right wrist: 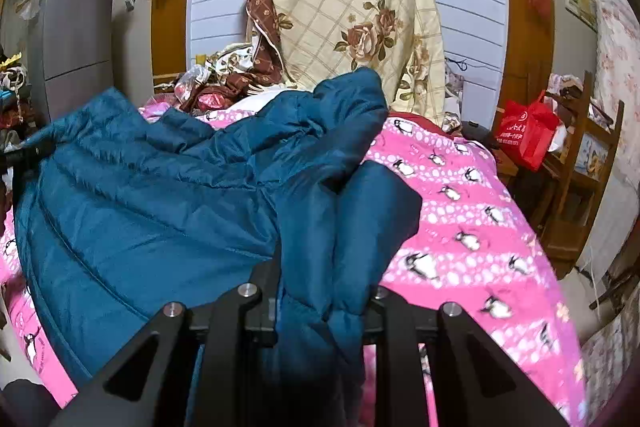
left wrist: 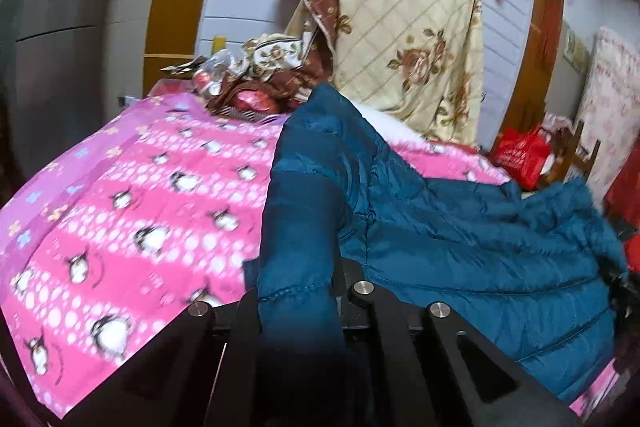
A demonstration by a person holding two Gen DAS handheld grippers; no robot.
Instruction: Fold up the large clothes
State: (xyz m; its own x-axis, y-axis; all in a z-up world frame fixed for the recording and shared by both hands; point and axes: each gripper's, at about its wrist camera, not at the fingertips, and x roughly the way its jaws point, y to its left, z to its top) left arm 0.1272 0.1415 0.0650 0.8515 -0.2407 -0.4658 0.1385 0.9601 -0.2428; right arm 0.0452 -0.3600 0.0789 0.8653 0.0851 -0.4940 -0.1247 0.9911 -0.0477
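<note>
A large teal quilted jacket (left wrist: 460,239) lies over a bed with a pink penguin-print cover (left wrist: 132,207). In the left wrist view my left gripper (left wrist: 298,303) is shut on a fold of the jacket's edge, which drapes over the fingers and hides the tips. The right wrist view shows the jacket (right wrist: 140,195) stretching to the left, and my right gripper (right wrist: 324,291) is shut on a thick bunch of its fabric that stands up between the jaws. The left gripper's dark tip shows at the far left edge (right wrist: 28,155), holding the jacket's other end. The cloth hangs lifted between both grippers.
A cream floral quilt (right wrist: 352,11) hangs on the wall behind the bed, with crumpled brown bedding and bags (right wrist: 224,83) piled at the head. A red bag (right wrist: 524,135) sits on a wooden shelf at the right. A grey fridge (right wrist: 80,39) stands at the left.
</note>
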